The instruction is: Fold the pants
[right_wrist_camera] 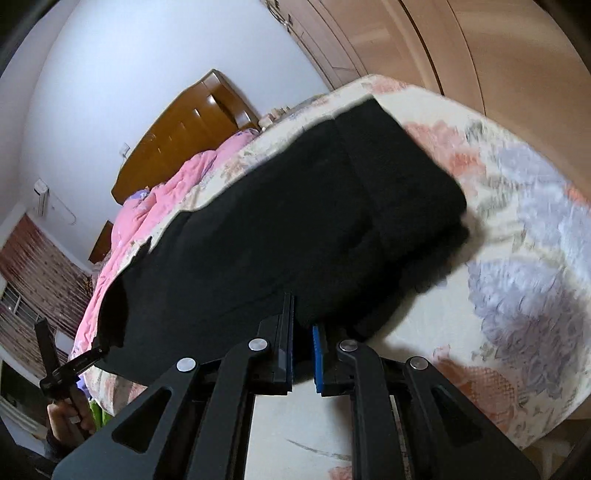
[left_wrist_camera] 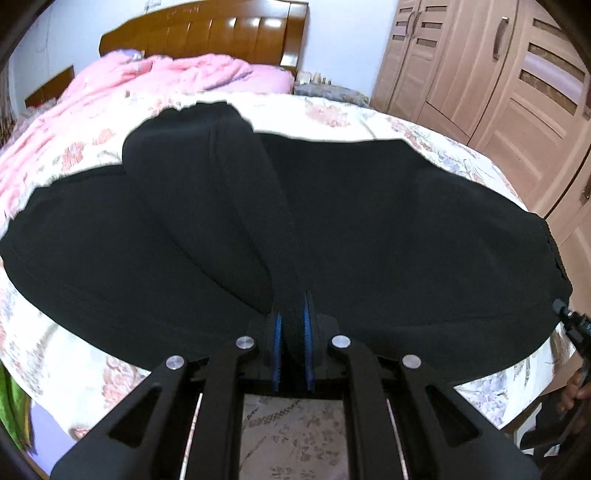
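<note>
Black pants [left_wrist_camera: 332,229] lie spread across the floral bedsheet [left_wrist_camera: 110,369]. My left gripper [left_wrist_camera: 293,325] is shut on a raised fold of the pants near the near edge, with cloth between its blue pads [left_wrist_camera: 306,321]. My right gripper [right_wrist_camera: 303,332] is shut on the near edge of the pants [right_wrist_camera: 295,221], cloth between the blue pads [right_wrist_camera: 318,339]. The right gripper also shows at the right edge of the left wrist view [left_wrist_camera: 561,308], at the pants' right end. The left gripper shows at the lower left of the right wrist view [right_wrist_camera: 94,356].
A pink quilt [left_wrist_camera: 129,85] lies at the far left of the bed, before a wooden headboard [left_wrist_camera: 221,29]. A light wooden wardrobe [left_wrist_camera: 480,74] stands to the right of the bed. The bed's near edge [left_wrist_camera: 184,417] is just below my left gripper.
</note>
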Demonstrator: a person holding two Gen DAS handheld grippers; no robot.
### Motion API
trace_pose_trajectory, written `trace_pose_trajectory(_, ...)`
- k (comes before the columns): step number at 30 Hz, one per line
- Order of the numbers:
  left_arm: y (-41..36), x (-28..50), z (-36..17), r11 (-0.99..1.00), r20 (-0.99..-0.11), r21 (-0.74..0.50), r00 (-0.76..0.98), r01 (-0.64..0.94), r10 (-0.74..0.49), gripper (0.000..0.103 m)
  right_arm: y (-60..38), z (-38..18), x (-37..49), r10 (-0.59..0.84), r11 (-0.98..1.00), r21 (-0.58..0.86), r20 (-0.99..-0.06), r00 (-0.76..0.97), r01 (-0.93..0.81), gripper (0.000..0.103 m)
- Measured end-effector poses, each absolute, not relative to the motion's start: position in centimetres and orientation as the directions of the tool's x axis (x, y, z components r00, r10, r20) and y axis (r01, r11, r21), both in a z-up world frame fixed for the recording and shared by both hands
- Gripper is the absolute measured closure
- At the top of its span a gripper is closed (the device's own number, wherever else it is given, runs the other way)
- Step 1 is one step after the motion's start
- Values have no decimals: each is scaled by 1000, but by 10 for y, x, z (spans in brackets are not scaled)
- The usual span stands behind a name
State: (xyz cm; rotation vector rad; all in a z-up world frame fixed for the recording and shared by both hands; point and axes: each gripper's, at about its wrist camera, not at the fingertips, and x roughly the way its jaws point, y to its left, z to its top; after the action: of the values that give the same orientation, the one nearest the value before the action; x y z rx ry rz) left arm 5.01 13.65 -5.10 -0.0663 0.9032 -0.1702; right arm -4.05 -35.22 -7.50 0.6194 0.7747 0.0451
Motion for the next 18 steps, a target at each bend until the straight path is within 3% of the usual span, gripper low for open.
trace_pose_trajectory(6, 140, 37, -2, 991, -709, -68, 692, 120, -132, 94, -340, -47, -43, 282, 826, 550, -592, 755, 123, 90)
trace_pose_trajectory(9, 144, 45, -27, 992, -762, -69, 636, 107, -122, 94, -340, -83, -41, 277, 824, 537, -660, 699, 180, 90)
trace_pose_trajectory(11, 140, 49, -49, 992, -794, -58, 597, 111, -113, 94, -350, -94, -44, 313, 775, 601, -632, 709, 194, 90)
trace_pose_trajectory(14, 131, 40, -57, 991, -787, 9, 613, 133, -75, 94, -347, -75, -45, 279, 816, 551, -640, 716, 175, 90)
trace_pose_trajectory(18, 142, 36, -43, 990, -782, -62, 610, 128, -128, 94, -344, -59, -48, 255, 834, 527, -627, 736, 160, 91)
